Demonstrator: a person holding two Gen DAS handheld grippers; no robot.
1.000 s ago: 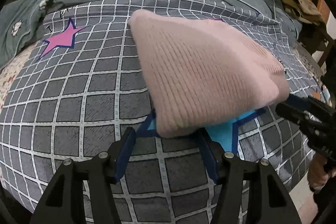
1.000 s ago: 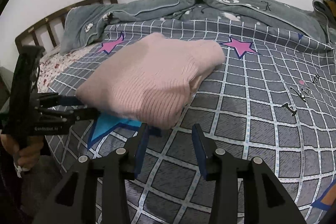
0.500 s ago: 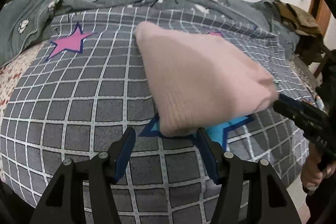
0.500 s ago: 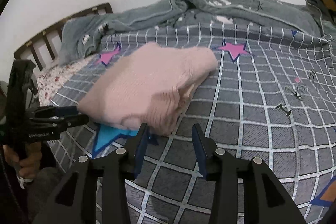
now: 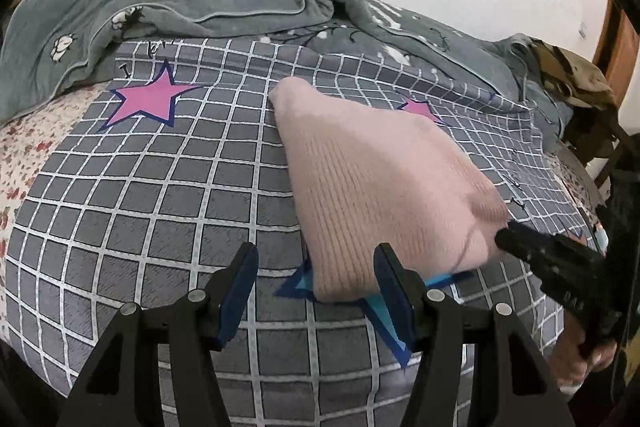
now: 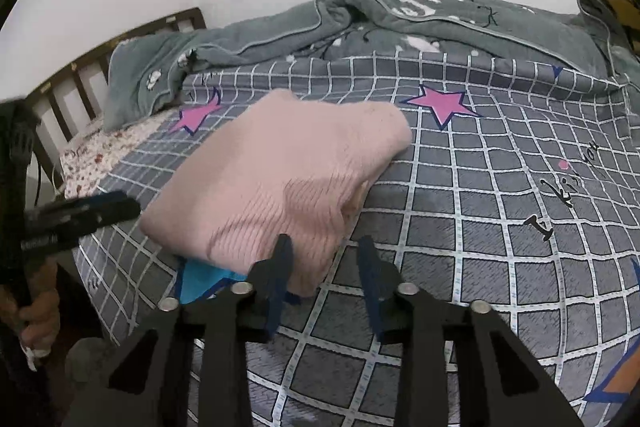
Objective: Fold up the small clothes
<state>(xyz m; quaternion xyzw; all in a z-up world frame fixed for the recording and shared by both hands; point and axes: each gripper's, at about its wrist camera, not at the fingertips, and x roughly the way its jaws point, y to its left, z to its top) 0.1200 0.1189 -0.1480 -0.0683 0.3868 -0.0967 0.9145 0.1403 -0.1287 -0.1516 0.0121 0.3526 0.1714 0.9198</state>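
A folded pink knit sweater (image 5: 376, 183) lies on the grey checked bedspread (image 5: 160, 203), over a blue star print (image 5: 384, 307). It also shows in the right wrist view (image 6: 280, 183). My left gripper (image 5: 316, 279) is open and empty, just in front of the sweater's near left corner. My right gripper (image 6: 324, 267) is open and empty at the sweater's near right corner. Each gripper shows from the side in the other's view, the right (image 5: 552, 267) and the left (image 6: 76, 219), both close to the sweater's edges.
A crumpled grey quilt (image 5: 248, 11) lies along the back of the bed. A wooden headboard (image 6: 92, 75) stands at the left. A brown garment (image 5: 572, 75) lies at the far right. Pink stars (image 5: 148, 99) mark the bedspread.
Both grippers have pulled back and lifted a little from the sweater. The sweater lies folded in the same place.
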